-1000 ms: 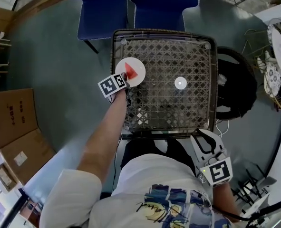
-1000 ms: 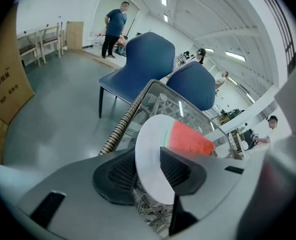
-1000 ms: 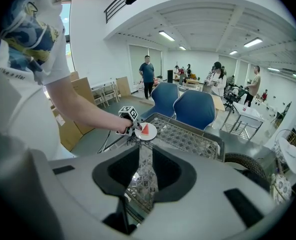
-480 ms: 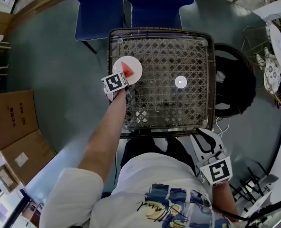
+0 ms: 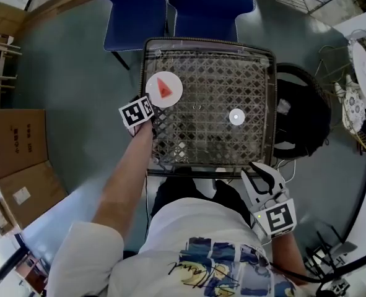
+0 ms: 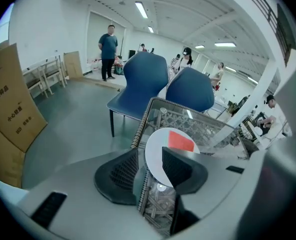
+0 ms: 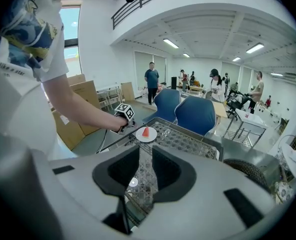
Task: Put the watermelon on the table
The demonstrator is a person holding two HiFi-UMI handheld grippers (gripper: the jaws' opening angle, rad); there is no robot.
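A red watermelon slice point(image 5: 165, 90) lies on a white plate point(image 5: 172, 95) near the far left corner of the wicker-patterned table point(image 5: 213, 141). My left gripper point(image 5: 144, 104) hovers just off the plate's near left edge, jaws open and holding nothing. In the left gripper view the plate point(image 6: 158, 149) and the watermelon slice point(image 6: 181, 141) sit beyond the open left gripper point(image 6: 150, 160), over the table's edge. My right gripper point(image 5: 263, 179) waits by the table's near right corner, open and empty. In the right gripper view the watermelon slice point(image 7: 146, 131) is far ahead of the right gripper point(image 7: 146, 166).
A small white disc point(image 5: 236, 117) lies on the table right of centre. Two blue chairs point(image 5: 170, 5) stand at the table's far side. Cardboard boxes point(image 5: 15, 141) are on the floor at the left, a black round object point(image 5: 306, 113) at the right. People stand far back.
My left gripper has let go of the plate and drawn back from it, up and to the left. The plate with the watermelon stays on the table. The right gripper has hardly moved.
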